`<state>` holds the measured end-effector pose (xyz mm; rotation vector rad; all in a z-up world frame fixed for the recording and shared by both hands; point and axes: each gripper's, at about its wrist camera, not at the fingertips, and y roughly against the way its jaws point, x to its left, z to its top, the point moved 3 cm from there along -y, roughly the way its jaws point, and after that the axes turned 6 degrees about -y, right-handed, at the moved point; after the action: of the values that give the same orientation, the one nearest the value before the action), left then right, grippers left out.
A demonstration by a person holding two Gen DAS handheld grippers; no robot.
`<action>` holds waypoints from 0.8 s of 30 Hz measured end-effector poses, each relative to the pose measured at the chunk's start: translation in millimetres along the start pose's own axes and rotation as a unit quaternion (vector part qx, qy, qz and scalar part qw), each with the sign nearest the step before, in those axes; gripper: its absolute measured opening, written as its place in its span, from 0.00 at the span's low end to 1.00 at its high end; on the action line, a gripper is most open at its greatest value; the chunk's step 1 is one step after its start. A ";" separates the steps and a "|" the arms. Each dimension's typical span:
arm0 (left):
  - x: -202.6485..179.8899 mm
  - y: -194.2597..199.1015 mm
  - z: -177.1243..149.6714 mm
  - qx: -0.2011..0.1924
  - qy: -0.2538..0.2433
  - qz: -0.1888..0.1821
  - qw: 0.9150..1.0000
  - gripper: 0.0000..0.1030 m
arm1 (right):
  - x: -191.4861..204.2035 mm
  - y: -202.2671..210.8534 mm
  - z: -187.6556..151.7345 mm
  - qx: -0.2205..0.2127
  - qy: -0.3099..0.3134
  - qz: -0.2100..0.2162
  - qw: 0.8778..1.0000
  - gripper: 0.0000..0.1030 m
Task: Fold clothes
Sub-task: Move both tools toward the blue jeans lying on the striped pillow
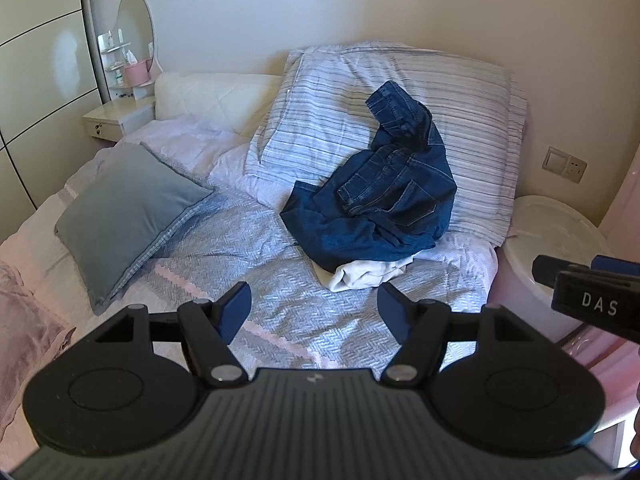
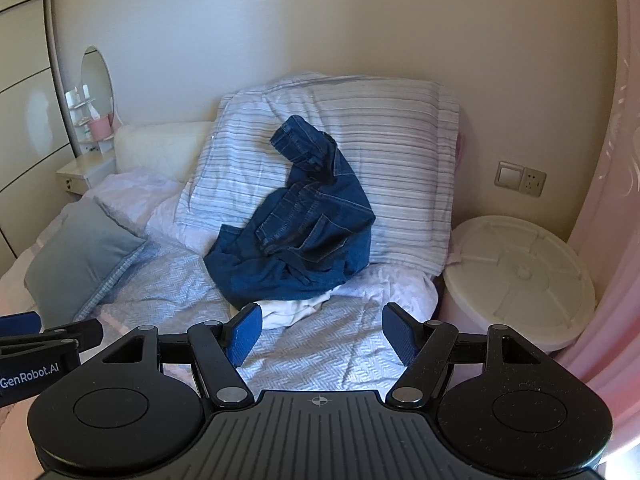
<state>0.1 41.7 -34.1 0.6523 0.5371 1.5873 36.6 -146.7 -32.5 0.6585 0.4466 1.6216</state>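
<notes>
"GenRobot.AI" left gripper [image 2: 24, 336], "DAS" right gripper [image 1: 576, 276], crumpled jeans [image 1: 380, 192]

2 wrist views | side by side, facing bedhead | share jeans [image 1: 384, 184] (mid-distance)

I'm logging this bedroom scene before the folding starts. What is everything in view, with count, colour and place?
jeans: 1, dark blue, crumpled on the bed, leaning against the striped pillow
white garment: 1, white, partly under the jeans
striped pillow: 1, pale blue-white stripes, propped at the wall
grey cushion: 1, grey-blue, left side of the bed
bed cover: 1, pale blue and pink herringbone
headboard: 1, cream, behind the bed
round bin lid: 1, white, right of the bed
wall socket: 1, beige, right wall
oval mirror: 1, above the corner shelves
pink box: 1, on the shelves
wardrobe: 1, cream, far left
left tongs: 1, black with blue pads, open, empty
right tongs: 1, same, open, empty
</notes>
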 end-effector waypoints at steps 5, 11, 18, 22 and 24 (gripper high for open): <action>4.5 -6.1 -1.7 0.011 0.004 -0.003 1.000 0.65 | 1.0 -5.3 -1.1 0.005 0.004 -0.005 1.000 0.68; 10.2 -16.8 4.1 0.018 0.009 -0.004 1.000 0.65 | 3.6 -14.6 0.9 0.008 0.010 -0.009 1.000 0.68; 10.7 -35.7 13.4 0.027 0.010 -0.007 1.000 0.65 | -2.8 -29.8 1.7 0.016 0.006 -0.023 1.000 0.68; 8.8 -48.5 17.4 0.036 0.013 -0.010 0.999 0.65 | -8.1 -42.1 4.9 0.021 0.003 -0.027 0.999 0.68; 8.9 -55.4 18.6 0.041 0.017 -0.013 0.999 0.65 | -10.1 -47.1 7.2 0.012 0.004 -0.021 1.000 0.68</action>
<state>52.5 56.3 -57.1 0.6780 0.6354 1.5597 77.8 -149.8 -58.3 0.6573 0.4834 1.5810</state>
